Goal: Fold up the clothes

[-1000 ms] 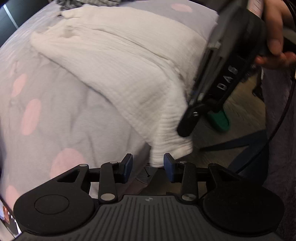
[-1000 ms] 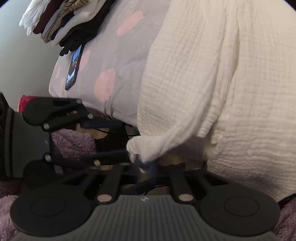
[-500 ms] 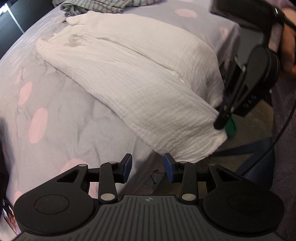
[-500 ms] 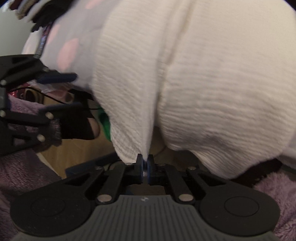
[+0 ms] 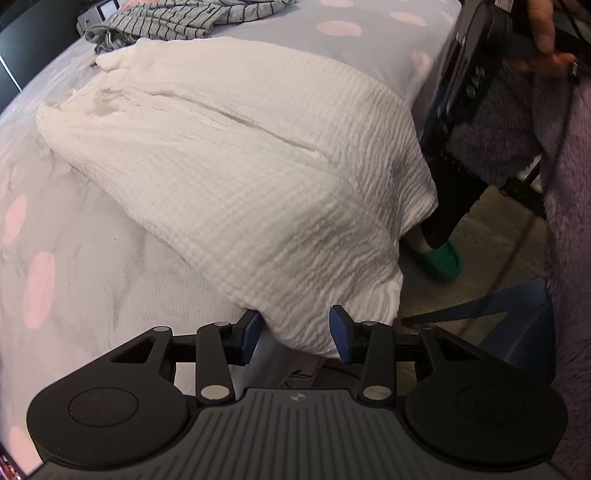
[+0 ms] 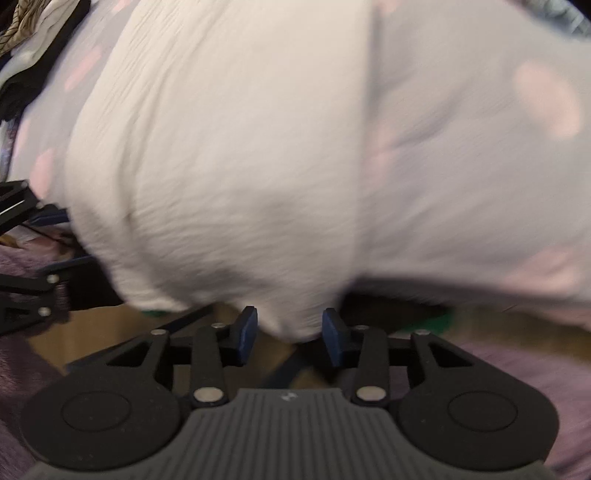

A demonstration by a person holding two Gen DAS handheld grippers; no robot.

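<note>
Left wrist view: white crinkled cotton garment (image 5: 236,177) lies on the lilac pink-dotted bed cover (image 5: 85,258), its lower end hanging over the bed's edge. Left gripper (image 5: 294,334) jaws stand wide apart astride that hanging corner, gripping nothing. Right gripper (image 6: 289,331) jaws likewise spread, garment (image 6: 221,166) hem between them, unclamped. Grey striped clothing (image 5: 184,18) lies beyond the garment.

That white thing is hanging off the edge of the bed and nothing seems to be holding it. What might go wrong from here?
1. The white garment droops over the bed edge with both hand-held grippers open, so it may slide toward the floor.
2. The left hand-held gripper brackets only the bottom hem, so closing now might pinch a thin bit that slips out.
3. The right hand-held gripper view is blurred, suggesting quick motion; its grab could miss.
</note>
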